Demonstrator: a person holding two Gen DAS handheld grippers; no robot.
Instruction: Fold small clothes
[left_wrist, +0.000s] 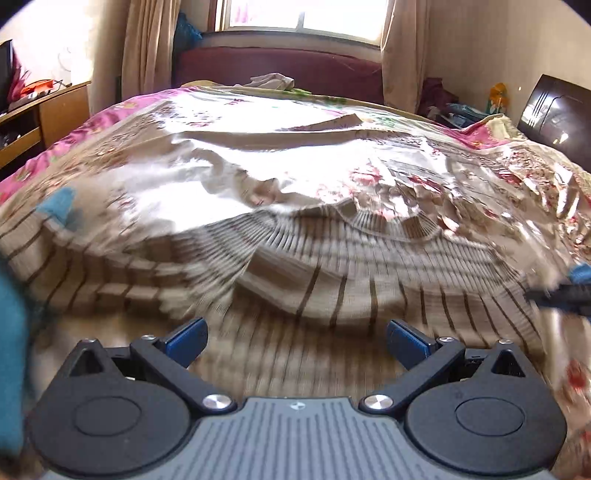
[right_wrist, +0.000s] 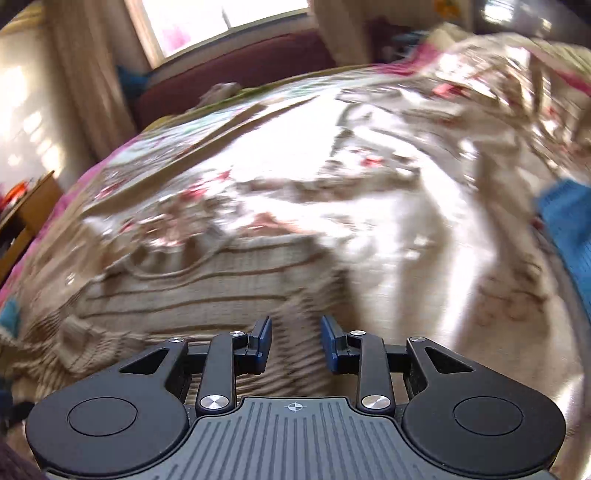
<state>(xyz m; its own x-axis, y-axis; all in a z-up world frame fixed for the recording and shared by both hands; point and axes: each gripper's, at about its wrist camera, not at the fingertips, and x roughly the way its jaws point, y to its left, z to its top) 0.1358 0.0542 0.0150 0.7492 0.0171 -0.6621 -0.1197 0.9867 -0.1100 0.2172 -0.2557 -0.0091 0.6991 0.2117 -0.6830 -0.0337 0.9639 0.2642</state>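
Note:
A beige garment with thin brown stripes (left_wrist: 332, 273) lies rumpled on the bed, partly folded over itself. It also shows in the right wrist view (right_wrist: 207, 288). My left gripper (left_wrist: 295, 339) is wide open and empty, just above the garment's near edge. My right gripper (right_wrist: 295, 339) is open with a narrower gap, and striped cloth lies below its fingers; nothing is clamped. The right gripper's tip (left_wrist: 561, 291) shows at the right edge of the left wrist view. Both views are motion-blurred.
The bed has a floral pink and beige cover (left_wrist: 258, 155). A blue cloth (right_wrist: 569, 229) lies at the right. A wooden desk (left_wrist: 44, 110) stands at the left, a dark headboard (left_wrist: 554, 110) at the right, a window and curtains behind.

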